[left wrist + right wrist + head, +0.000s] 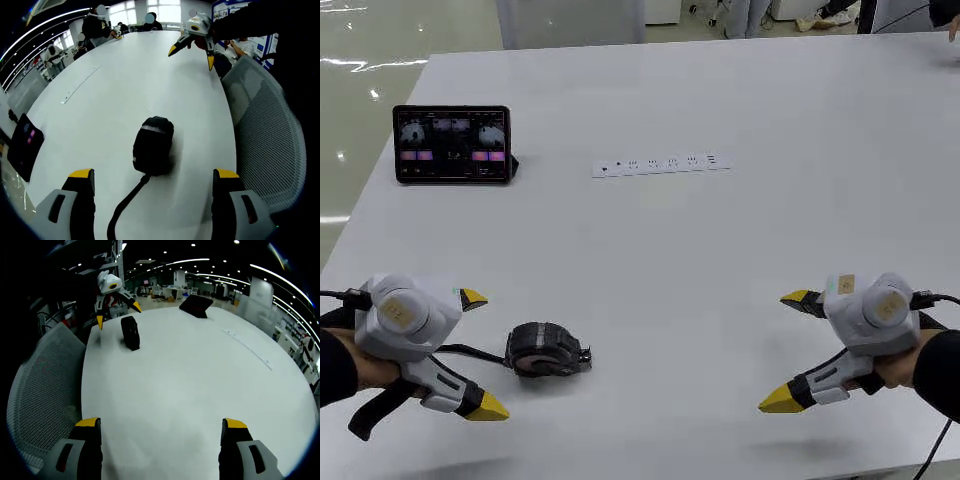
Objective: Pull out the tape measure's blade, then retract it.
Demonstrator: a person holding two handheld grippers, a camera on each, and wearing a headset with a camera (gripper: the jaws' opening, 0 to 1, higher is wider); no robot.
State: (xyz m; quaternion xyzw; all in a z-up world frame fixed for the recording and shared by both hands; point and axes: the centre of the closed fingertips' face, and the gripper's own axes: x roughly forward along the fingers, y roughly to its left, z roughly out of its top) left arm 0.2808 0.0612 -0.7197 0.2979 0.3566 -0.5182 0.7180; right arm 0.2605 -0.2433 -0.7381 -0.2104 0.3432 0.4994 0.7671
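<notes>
Looking down in the head view, the tape measure (548, 349) lies on the white table (720, 250) near its front edge, just ahead of the left gripper (480, 352), whose jaws are spread wide around nothing, while the right gripper (787, 348) is held well apart, equally wide and empty. In the left gripper view the tape measure sits ahead of and between the yellow-tipped jaws, touching neither, its strap (125, 205) trailing back toward the camera. In the right gripper view it lies far across the table, just beside the left gripper.
</notes>
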